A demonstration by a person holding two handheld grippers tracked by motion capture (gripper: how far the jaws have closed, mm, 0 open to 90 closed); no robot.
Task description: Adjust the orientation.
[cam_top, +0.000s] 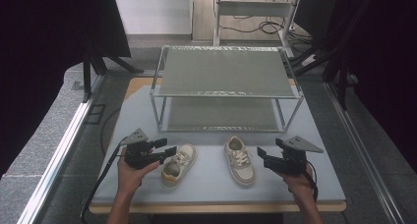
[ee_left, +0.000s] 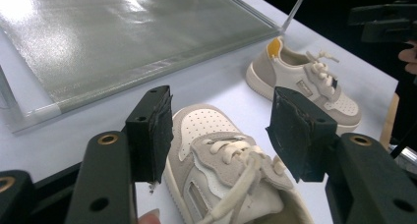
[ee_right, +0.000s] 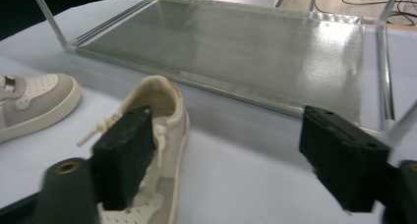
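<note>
1. Your left claw [cam_top: 170,150] cuts off the heel of the left shoe [ee_left: 231,170]; that shoe lies between its wide-open jaws, ungripped.
2. Your right claw [cam_top: 262,156] is spread wide and empty; the right shoe [ee_right: 155,150] sits partly behind its left jaw.
3. Pale grey tabletop [cam_top: 206,184], dark curtains around.
4. Beyond both claws, the two-tier shelf rack [cam_top: 226,89] stands bare.

left shoe's heel [ee_left: 275,209] — cut off
</note>
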